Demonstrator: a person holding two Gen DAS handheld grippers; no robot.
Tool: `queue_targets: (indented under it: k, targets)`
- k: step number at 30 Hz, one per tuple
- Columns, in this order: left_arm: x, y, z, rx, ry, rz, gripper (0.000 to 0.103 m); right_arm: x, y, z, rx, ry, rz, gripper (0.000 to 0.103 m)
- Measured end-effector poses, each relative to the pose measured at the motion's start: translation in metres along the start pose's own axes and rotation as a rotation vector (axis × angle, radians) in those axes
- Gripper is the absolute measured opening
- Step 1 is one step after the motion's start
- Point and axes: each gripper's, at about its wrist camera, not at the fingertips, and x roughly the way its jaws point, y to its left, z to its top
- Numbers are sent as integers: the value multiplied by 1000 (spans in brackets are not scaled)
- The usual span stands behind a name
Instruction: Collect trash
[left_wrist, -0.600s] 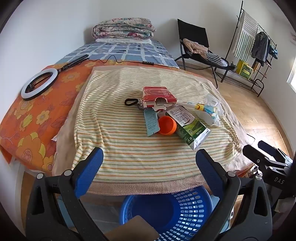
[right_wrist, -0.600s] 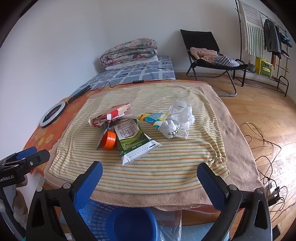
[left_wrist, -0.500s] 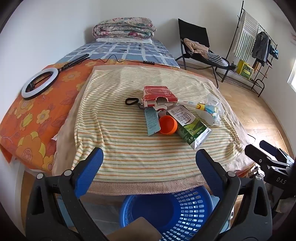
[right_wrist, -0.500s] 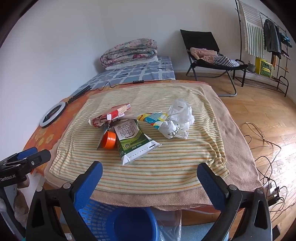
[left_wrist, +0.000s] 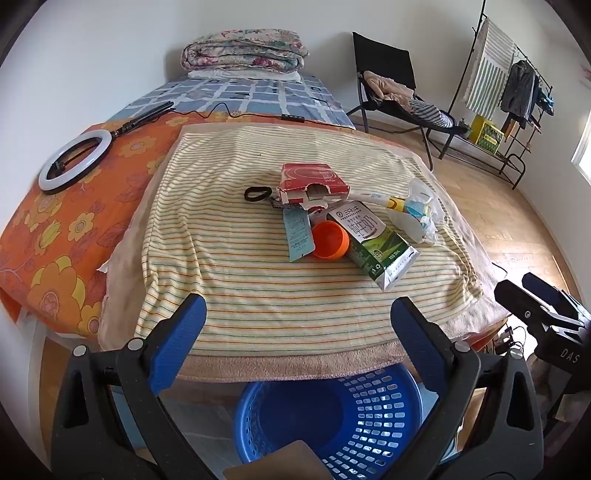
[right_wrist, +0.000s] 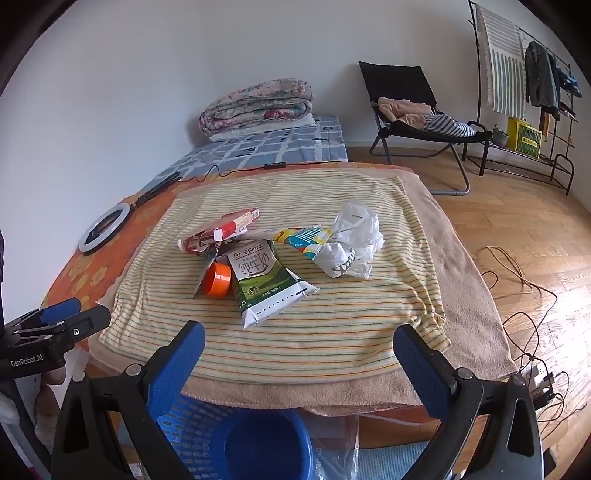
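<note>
Two grippers, both mine, both spread wide and holding nothing. Left gripper (left_wrist: 297, 321) hangs at the near edge of the striped towel (left_wrist: 258, 295); right gripper (right_wrist: 299, 343) likewise, beside it on the right.

Directly below both, under the bed edge: blue basket (left_wrist: 354, 417), mostly bare inside, with a brown flat piece at its near rim.

Trash lies in one cluster ahead of both tools, mid-towel, apart from the fingers. Nearest item: milk carton (right_wrist: 266, 280), lying flat, long axis running diagonally from far-left to near-right, its sealed end toward me. Judged from the right wrist view, the carton sits nearly centred between the right fingers; in the left wrist view it falls right of centre. So the right gripper looks better placed for it.

Orange cap (left_wrist: 330, 240) touches the carton's left side; a teal tag (left_wrist: 297, 234) lies just left of that. Torn red box (left_wrist: 314, 181) sits behind. Crumpled white bag (right_wrist: 351, 240) and a colourful wrapper (right_wrist: 303, 236) lie to the right rear.

Next move, my judgement: reach forward, close across the carton's short width.
</note>
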Motion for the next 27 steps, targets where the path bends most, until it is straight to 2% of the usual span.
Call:
queue_targets:
  k: [27]
  targets:
    - [0, 1, 0, 0, 2, -3, 102, -2, 3, -3, -1, 8, -4, 103]
